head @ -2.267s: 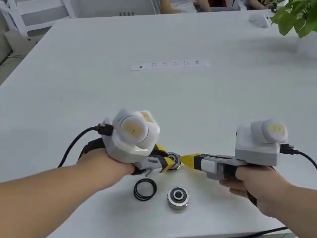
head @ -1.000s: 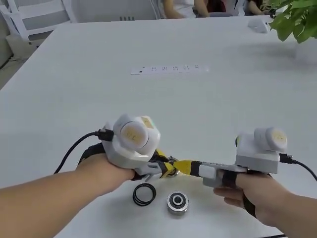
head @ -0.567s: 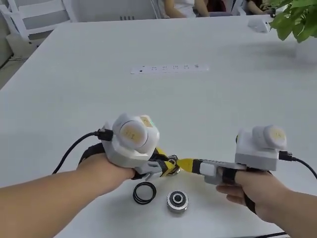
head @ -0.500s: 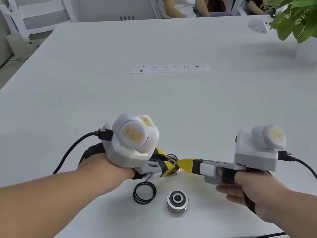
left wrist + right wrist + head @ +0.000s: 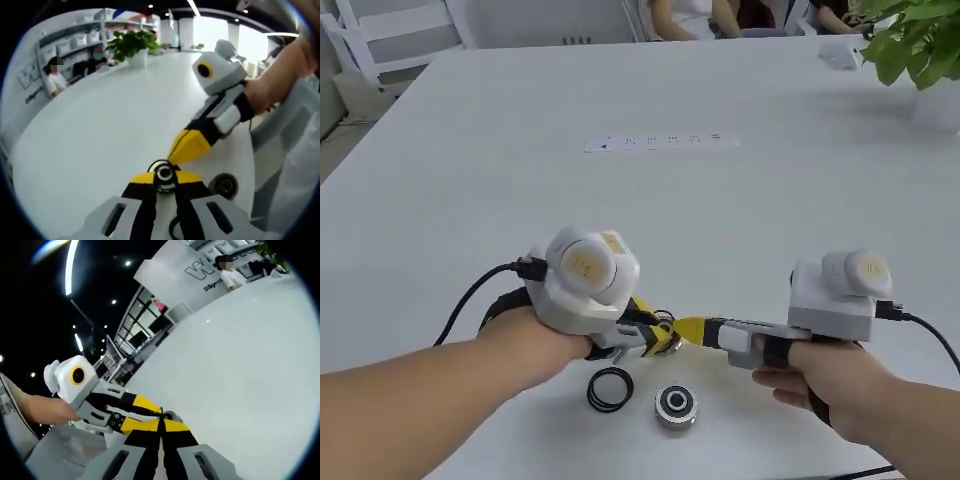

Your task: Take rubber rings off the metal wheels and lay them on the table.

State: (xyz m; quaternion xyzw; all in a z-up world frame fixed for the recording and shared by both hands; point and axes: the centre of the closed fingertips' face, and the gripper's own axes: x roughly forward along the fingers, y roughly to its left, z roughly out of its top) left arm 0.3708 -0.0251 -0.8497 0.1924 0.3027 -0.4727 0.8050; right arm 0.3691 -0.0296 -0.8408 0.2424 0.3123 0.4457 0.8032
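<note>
My left gripper (image 5: 164, 177) is shut on a small metal wheel (image 5: 164, 172) that carries a black rubber ring, held just above the white table (image 5: 520, 180). The right gripper (image 5: 161, 420) comes in from the right with its yellow jaws shut, pinching that ring at the wheel's rim. In the head view the two grippers' tips meet near the table's front edge, left gripper (image 5: 658, 337) against right gripper (image 5: 684, 328). Below them a loose black rubber ring (image 5: 609, 388) lies flat beside a bare metal wheel (image 5: 675, 404).
A white power strip (image 5: 660, 142) lies mid-table. A green plant (image 5: 915, 35) stands at the far right corner, white chairs (image 5: 380, 40) at the far left, and people sit beyond the far edge. A black cable (image 5: 470, 295) trails from the left gripper.
Both grippers stay locked together at the wheel. The right gripper has edged slightly left; the head camera has shifted a little.
</note>
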